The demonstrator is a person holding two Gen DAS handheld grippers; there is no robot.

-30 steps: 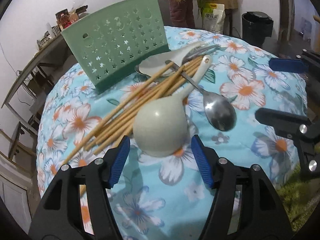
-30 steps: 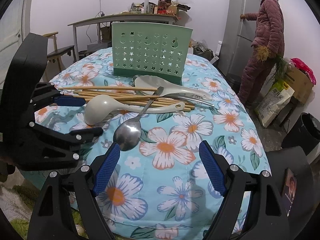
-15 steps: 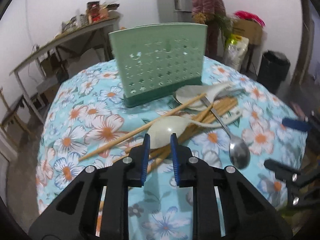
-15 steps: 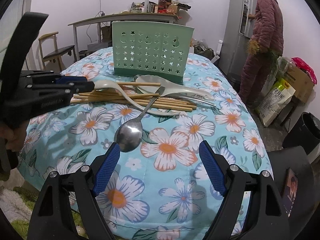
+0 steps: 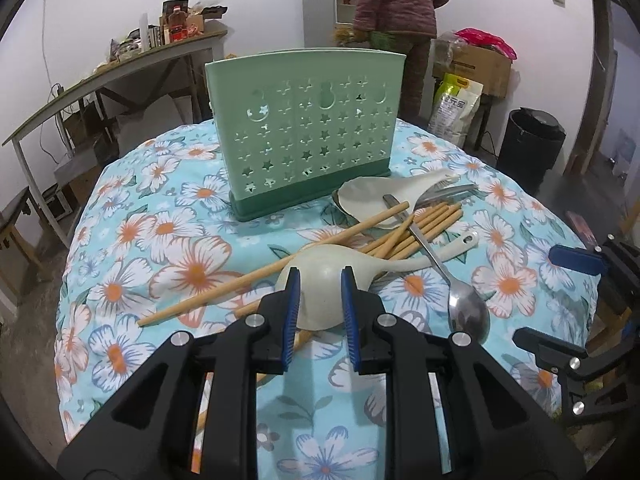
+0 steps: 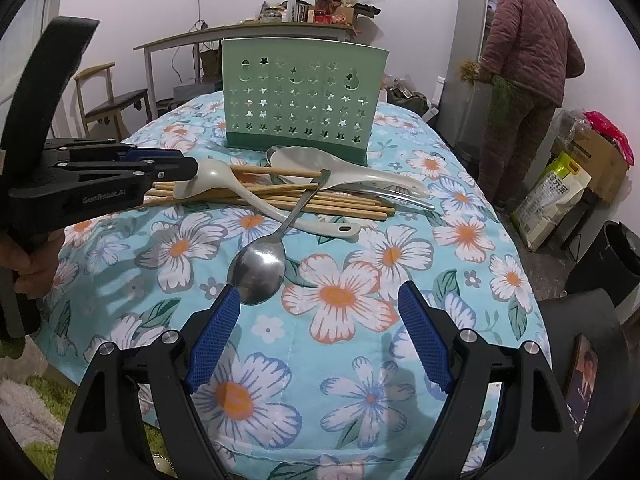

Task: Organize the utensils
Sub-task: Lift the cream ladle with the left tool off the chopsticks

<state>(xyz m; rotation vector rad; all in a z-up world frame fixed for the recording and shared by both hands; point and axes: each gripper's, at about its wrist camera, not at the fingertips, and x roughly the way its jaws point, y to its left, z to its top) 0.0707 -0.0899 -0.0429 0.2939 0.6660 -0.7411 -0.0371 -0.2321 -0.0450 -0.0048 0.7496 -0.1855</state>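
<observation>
My left gripper (image 5: 321,276) is shut on the bowl of a cream plastic ladle (image 5: 412,263), whose handle trails right over the chopsticks. In the right wrist view that ladle (image 6: 212,176) hangs tilted from the left gripper (image 6: 188,168), just above a pile of wooden chopsticks (image 6: 320,202). A metal spoon (image 6: 258,272) lies across the pile, its bowl close to my right gripper's left finger. My right gripper (image 6: 320,294) stands open over the cloth with nothing between its fingers. A white rice paddle (image 6: 312,160) and a green perforated utensil holder (image 6: 300,100) are behind the pile.
The table wears a blue floral cloth (image 6: 340,300). A person in a quilted jacket (image 6: 528,32) stands at a fridge at the back right. A cluttered bench (image 6: 248,36), a chair (image 6: 112,100), a black bin (image 6: 616,256) and bags surround the table.
The left gripper's jaws closed on the ladle's bowl and rose with it, rolling it onto its edge. It has held still since. The right gripper has not moved.
</observation>
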